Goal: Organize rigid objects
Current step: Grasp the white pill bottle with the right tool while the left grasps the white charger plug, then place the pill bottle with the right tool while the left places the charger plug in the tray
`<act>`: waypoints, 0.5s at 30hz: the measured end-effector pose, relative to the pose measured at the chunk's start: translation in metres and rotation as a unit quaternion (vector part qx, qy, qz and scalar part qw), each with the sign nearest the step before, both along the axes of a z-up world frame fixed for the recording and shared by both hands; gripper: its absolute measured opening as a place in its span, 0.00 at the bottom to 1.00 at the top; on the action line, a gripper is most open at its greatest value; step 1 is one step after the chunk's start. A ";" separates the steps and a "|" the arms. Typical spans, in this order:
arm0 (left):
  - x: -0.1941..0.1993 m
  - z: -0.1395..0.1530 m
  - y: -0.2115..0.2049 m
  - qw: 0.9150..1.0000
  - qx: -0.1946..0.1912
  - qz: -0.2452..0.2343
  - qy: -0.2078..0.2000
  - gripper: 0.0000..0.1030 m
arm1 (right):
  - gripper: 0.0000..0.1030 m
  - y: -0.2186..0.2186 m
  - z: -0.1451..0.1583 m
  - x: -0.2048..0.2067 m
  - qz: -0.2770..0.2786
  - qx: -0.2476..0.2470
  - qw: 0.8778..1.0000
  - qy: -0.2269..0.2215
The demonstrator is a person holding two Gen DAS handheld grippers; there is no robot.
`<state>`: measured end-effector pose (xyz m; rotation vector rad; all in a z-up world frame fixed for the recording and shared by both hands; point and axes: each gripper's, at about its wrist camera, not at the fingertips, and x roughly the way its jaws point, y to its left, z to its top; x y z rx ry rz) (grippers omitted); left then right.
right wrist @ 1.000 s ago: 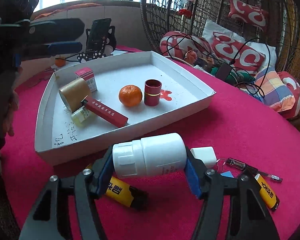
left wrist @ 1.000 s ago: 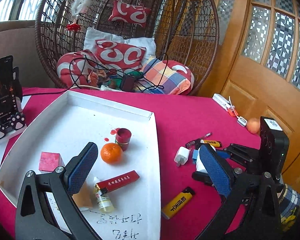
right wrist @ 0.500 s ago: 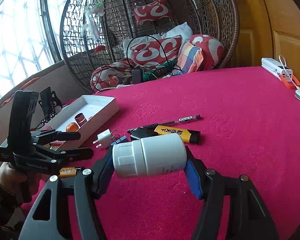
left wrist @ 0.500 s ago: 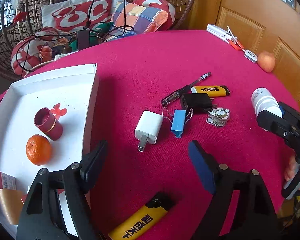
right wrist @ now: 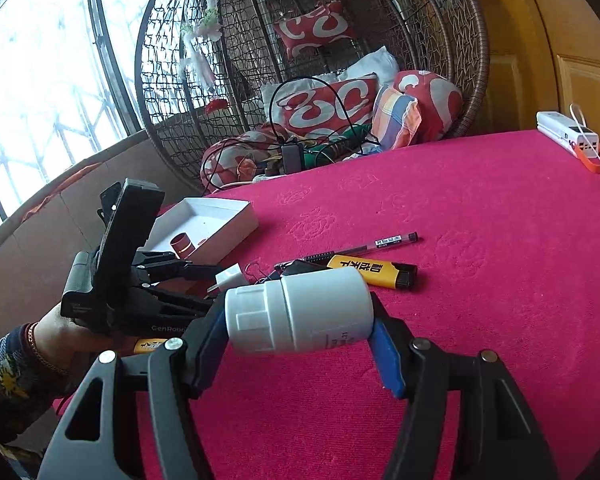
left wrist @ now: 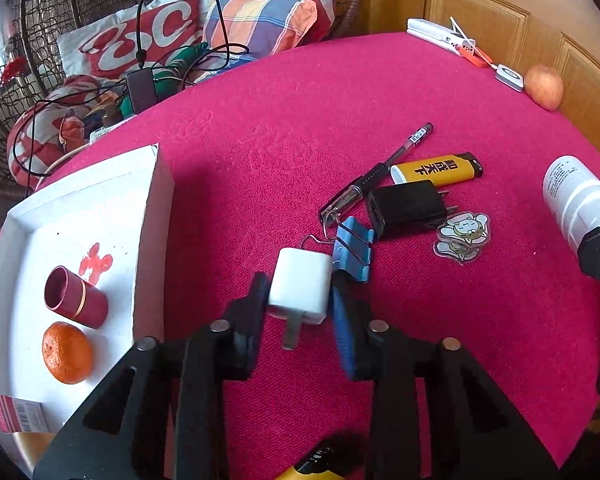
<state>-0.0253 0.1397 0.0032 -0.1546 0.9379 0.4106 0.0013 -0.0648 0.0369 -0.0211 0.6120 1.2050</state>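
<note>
Rigid objects were partly sorted: a cup [left wrist: 75,297] and orange [left wrist: 67,353] lay in the tray [left wrist: 148,216]. On the surface [left wrist: 300,112], a white charger [left wrist: 300,290] was being closed on by the left gripper [left wrist: 300,312]; a bottle [right wrist: 300,310] was pinched in the right gripper [right wrist: 300,336]. A lighter [left wrist: 436,169], pen [left wrist: 380,172], clip [left wrist: 352,248] and black charger [left wrist: 406,208] remained.

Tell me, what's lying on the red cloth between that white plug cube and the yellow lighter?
In the left wrist view, a blue binder clip touches the white plug cube; beyond it lie a black charger and a pen, then the yellow lighter.
</note>
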 end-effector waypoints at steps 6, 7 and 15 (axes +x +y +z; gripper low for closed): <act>-0.019 0.010 -0.009 0.999 -0.004 0.016 -0.042 0.24 | 0.62 0.000 0.004 -0.007 -0.013 -0.003 1.000 -0.025; -0.023 0.014 -0.012 0.998 -0.004 0.019 -0.052 0.24 | 0.62 -0.001 0.005 -0.008 -0.018 -0.001 0.999 -0.029; -0.055 0.055 -0.031 0.991 0.001 0.027 -0.131 0.24 | 0.62 -0.003 0.021 -0.020 -0.022 0.019 0.999 -0.039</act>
